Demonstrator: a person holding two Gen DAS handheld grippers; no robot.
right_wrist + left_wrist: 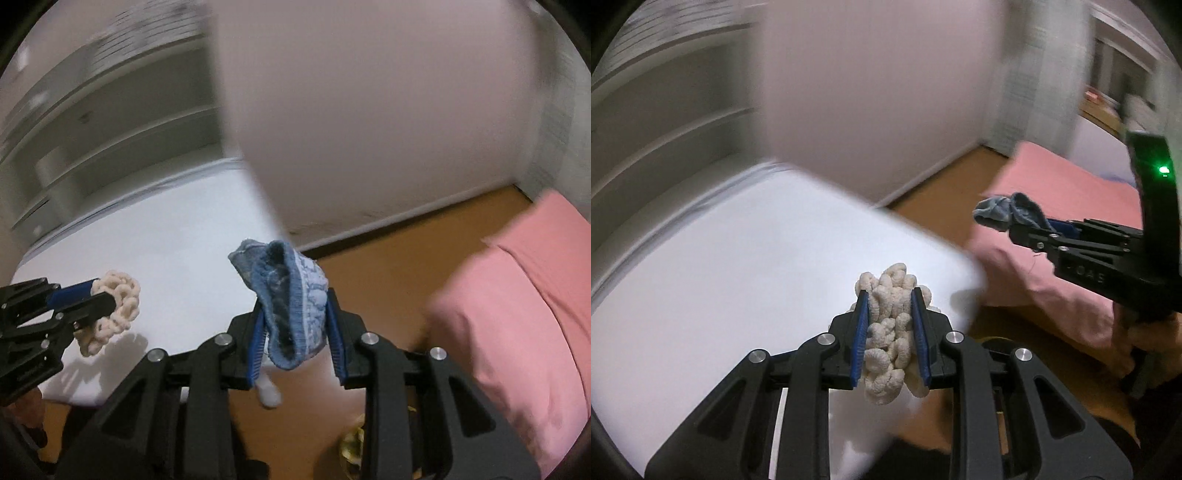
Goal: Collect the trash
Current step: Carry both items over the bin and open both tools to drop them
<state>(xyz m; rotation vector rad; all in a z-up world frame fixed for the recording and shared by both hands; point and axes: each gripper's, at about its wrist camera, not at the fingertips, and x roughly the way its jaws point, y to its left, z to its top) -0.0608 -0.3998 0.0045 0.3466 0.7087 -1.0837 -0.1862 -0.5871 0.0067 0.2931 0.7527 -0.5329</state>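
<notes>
My left gripper [889,295] is shut on a cream, knobbly fabric bundle [892,332] and holds it above the corner of a white table [720,277]. It also shows at the left of the right wrist view [110,299], with the cream bundle [114,314] between its fingers. My right gripper [295,317] is shut on a crumpled blue knitted cloth [291,295] and holds it in the air over the table's edge. In the left wrist view it shows at the right [1015,225] with the blue cloth [1004,212] at its tip.
A pink bedcover [517,314] hangs at the right over a brown floor [406,240]. A white wall [868,92] rises behind the table, with shelving [92,129] to the left. Something yellowish [351,443] lies low beneath my right gripper. Both views are motion-blurred.
</notes>
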